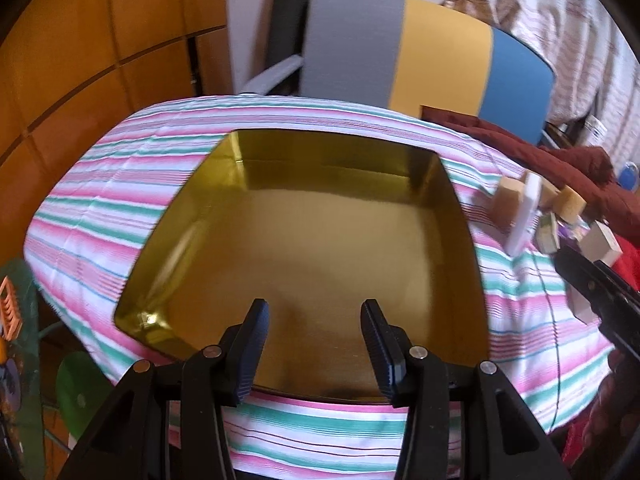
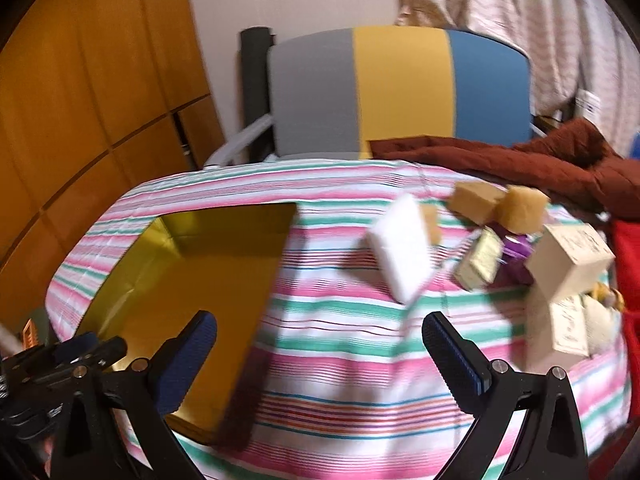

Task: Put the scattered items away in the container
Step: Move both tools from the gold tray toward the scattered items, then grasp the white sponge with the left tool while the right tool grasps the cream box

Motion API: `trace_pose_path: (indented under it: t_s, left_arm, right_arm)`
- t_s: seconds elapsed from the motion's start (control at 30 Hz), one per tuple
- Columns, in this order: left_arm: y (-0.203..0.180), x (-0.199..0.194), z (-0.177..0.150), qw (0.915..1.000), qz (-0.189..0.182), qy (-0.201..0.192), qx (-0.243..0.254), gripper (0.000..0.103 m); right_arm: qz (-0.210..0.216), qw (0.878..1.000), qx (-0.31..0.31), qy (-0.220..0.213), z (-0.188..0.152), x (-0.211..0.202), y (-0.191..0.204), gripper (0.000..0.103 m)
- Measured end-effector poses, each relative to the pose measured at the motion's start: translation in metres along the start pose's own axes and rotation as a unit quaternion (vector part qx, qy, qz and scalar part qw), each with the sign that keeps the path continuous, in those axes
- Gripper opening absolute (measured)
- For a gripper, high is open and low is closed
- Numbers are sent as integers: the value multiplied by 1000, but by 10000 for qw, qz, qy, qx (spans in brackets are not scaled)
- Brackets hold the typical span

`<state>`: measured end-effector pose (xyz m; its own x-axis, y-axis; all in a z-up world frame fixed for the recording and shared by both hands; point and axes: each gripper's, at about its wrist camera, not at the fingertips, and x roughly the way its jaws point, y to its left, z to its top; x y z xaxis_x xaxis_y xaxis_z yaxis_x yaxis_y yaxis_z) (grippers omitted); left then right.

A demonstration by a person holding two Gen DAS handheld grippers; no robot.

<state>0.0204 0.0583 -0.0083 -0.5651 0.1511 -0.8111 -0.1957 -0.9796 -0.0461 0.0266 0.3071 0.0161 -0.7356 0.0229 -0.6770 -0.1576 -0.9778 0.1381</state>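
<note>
The left gripper points down over the near edge of the gold container, its ribbed blue pads spread apart with nothing between them. The container is a shallow square box with shiny inner walls, and nothing shows inside it; it sits on the bench under a pink, green and white striped cloth.

The right gripper hangs to the right of the container, over bare striped cloth, its jaws also spread wide and gripping nothing. Beyond it lie the scattered items, well apart from the container: a white block nearest (tilted on an edge, and blurred), then two tan sponge-like cubes touching each other, a small pale green packet, something purple too blurred to name, and cream boxes stacked toward the right edge of the bench.

In the left wrist view the same cluster sits right of the container, with the right gripper's black frame just in front of it.

Behind the bench stands a chair with a grey, yellow and blue back, and a dark red quilted garment lies across the far right corner.
</note>
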Motion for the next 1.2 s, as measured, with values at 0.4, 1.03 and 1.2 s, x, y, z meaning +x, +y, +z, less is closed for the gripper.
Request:
trace_pose_path:
  t_s: [0.4, 1.03, 1.2]
  left_arm:
    - [-43, -12, 9, 9953, -868, -94, 424, 49]
    - [-125, 3, 43, 9833, -1505, 31, 1028, 53]
    - [-149, 14, 53, 9784, -1660, -14, 1228, 54]
  right_arm:
    - [-1499, 9859, 740, 68, 2, -11, -120, 103]
    - [-1360, 9852, 1037, -126, 28, -4, -196, 103]
    - [-1536, 9877, 289, -63, 40, 21, -199, 103]
